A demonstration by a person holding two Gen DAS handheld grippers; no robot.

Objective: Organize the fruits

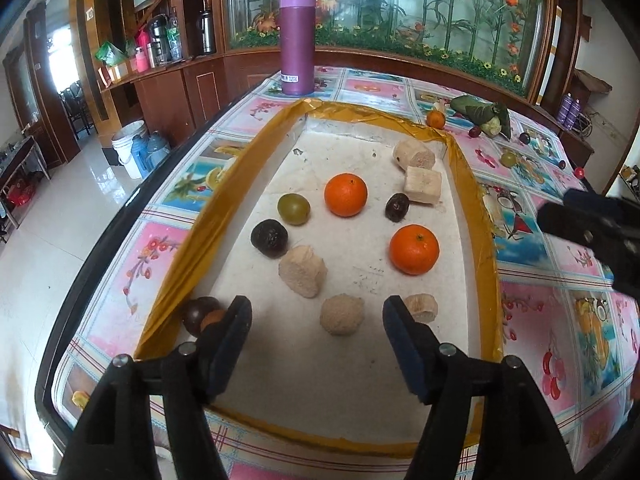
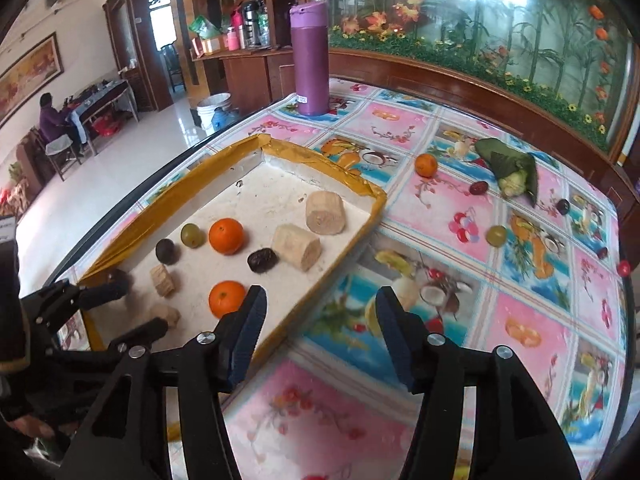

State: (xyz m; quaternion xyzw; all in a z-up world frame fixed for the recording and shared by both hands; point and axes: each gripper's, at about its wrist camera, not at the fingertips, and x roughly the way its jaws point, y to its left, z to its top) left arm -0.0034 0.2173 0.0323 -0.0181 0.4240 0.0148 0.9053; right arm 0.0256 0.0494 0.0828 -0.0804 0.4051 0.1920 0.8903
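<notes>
Fruit left to gather lay ahead and to the right of the right claw point(image 2: 320, 336), which hung open and empty over the glossy patterned desk point(image 2: 532, 320); the left claw point(image 1: 316, 332), also open, straddled a rough tan chunk point(image 1: 341, 314) in the foam tray point(image 1: 256, 148). Nearest was a smooth green grape point(image 2: 496, 235), then a dimpled tangerine point(image 2: 426, 165).

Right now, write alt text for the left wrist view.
The open left gripper hovers over a white tray with gold-taped rim holding two oranges, a green grape, dark fruits and pale cut chunks. A purple flask stands behind on the floral tablecloth.
</notes>
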